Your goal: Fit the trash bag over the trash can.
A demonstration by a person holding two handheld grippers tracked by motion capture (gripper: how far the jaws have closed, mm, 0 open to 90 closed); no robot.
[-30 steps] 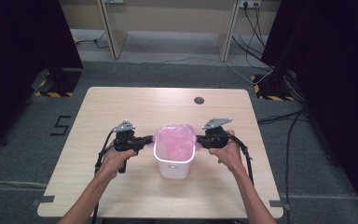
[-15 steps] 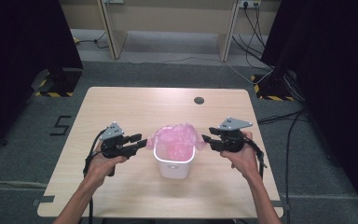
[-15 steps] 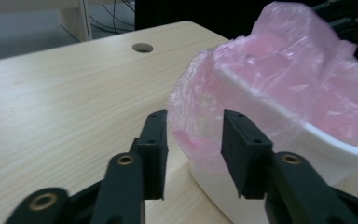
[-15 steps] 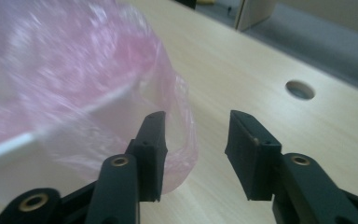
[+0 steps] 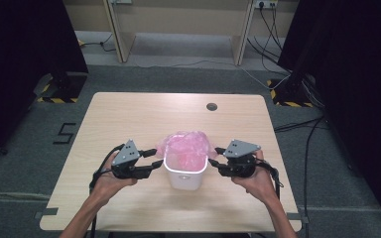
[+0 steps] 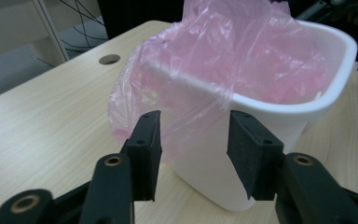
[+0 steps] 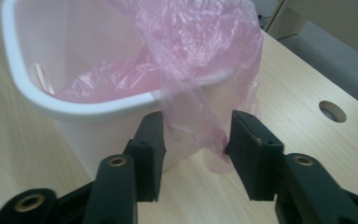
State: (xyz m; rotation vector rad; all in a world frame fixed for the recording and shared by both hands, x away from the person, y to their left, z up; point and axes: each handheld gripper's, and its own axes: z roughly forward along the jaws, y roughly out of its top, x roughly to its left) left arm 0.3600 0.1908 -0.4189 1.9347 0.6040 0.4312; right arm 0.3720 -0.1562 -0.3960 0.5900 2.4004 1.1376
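A small white bin point(image 5: 186, 177) stands on the table's near half, lined with a pink plastic bag point(image 5: 186, 146) whose edge drapes over the far rim. My left gripper point(image 5: 155, 157) hovers just left of the bin, its jaws having just been opening. In the left gripper view the bag point(image 6: 242, 51) and bin point(image 6: 298, 109) lie beyond the parted pads of that gripper point(image 6: 195, 116). My right gripper point(image 5: 215, 156) hovers just right of the bin; its jaws have just closed a little. A hanging bag flap point(image 7: 191, 116) shows between its pads point(image 7: 256, 149), unpressed.
The light wooden table point(image 5: 129, 114) has a round cable hole point(image 5: 212, 106) near its far edge. Grey floor surrounds it, with cables and black stands at the back corners. A person's forearms come in from the near edge.
Both grippers were shut at the bag's rim on either side of the bin. They have let go, opened, and drawn outward and slightly up. The bag stays draped on the bin.
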